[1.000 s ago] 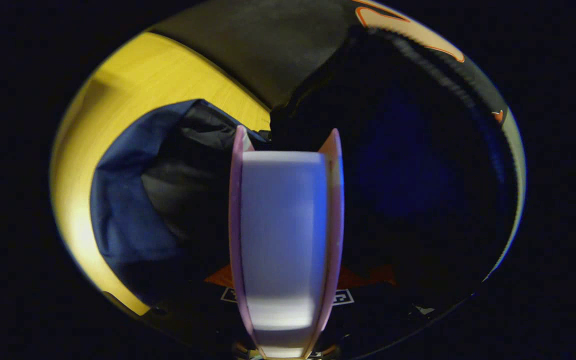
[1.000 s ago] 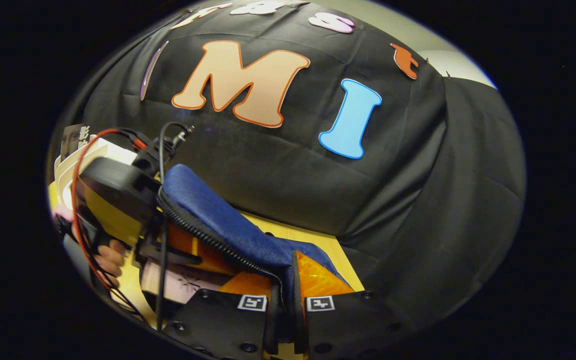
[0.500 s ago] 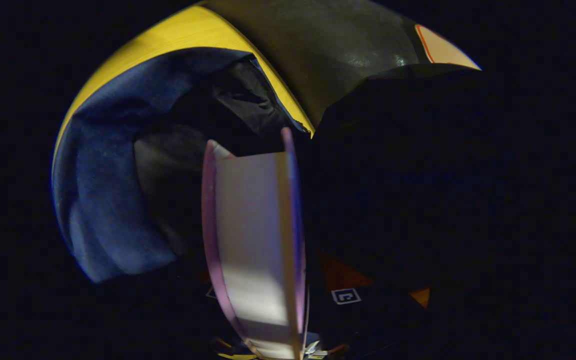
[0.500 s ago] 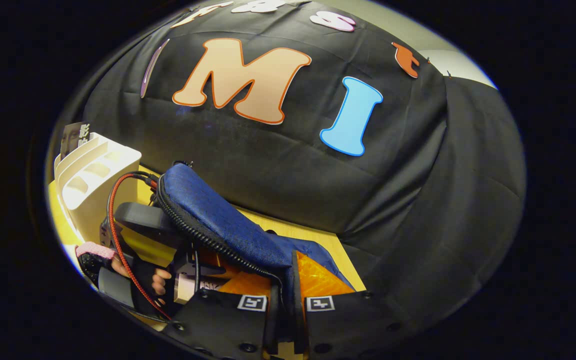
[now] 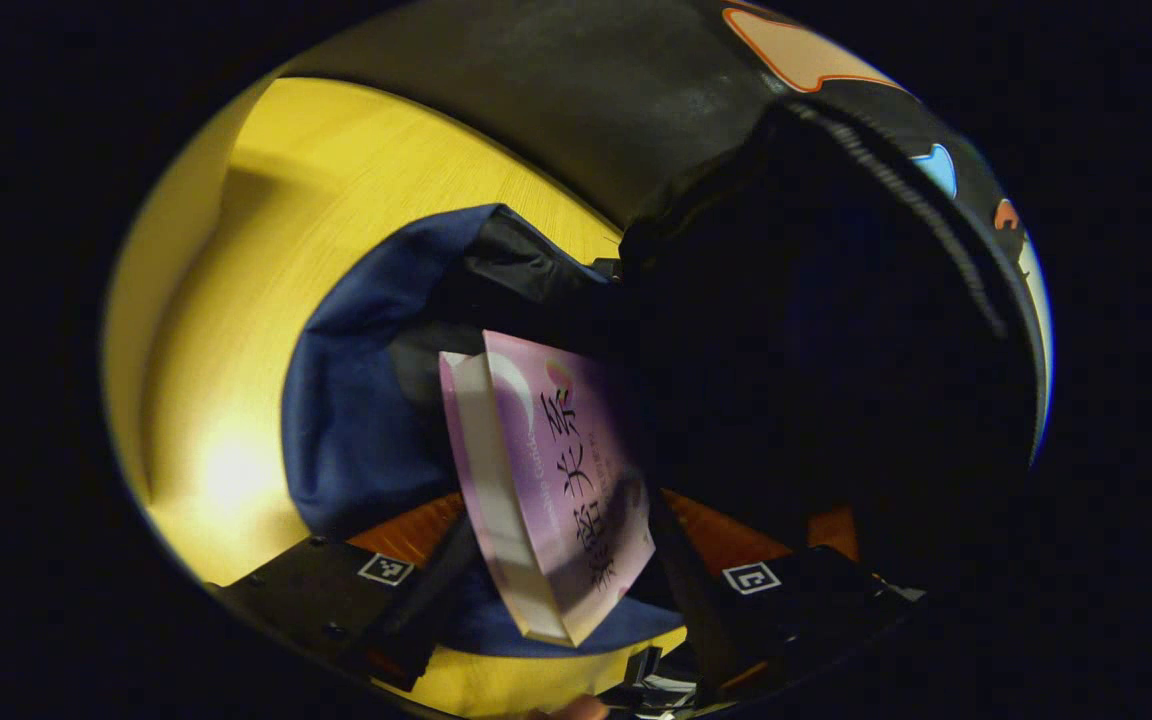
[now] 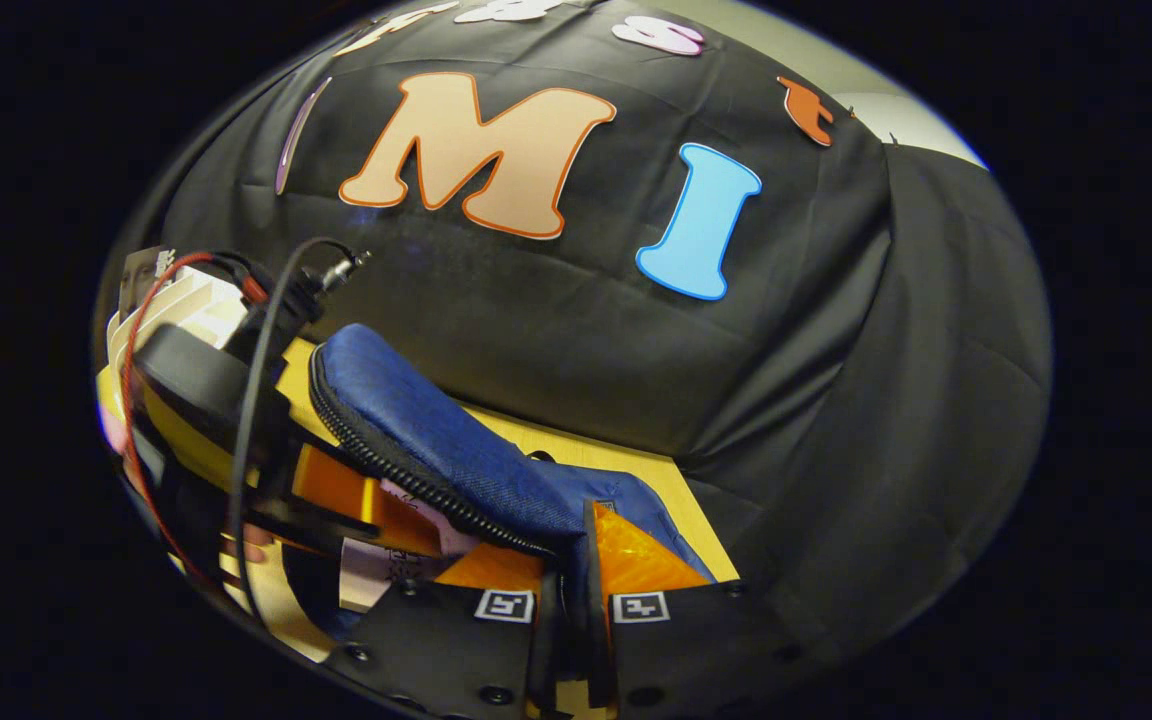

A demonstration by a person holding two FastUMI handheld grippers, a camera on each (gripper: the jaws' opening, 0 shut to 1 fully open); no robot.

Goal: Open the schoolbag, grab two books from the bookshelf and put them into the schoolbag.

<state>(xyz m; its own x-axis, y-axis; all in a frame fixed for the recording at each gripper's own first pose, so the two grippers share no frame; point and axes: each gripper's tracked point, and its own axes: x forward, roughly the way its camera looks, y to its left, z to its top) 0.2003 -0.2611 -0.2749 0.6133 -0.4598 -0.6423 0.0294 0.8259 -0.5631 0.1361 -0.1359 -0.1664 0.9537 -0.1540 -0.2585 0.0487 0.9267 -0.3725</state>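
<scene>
A purple book (image 5: 561,480) is seen dropped into the blue schoolbag (image 5: 356,400) between the left hand-held gripper's (image 5: 556,590) spread fingers, while the flap (image 6: 436,450) is pinched up by the right hand-held gripper (image 6: 571,590); withdrawal is likely called for next.

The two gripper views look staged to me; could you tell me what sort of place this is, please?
Most likely a small recording booth set up as a study corner: a black cloth wall hangs behind a yellow wooden table, on which sit a blue schoolbag and a white bookshelf.
</scene>
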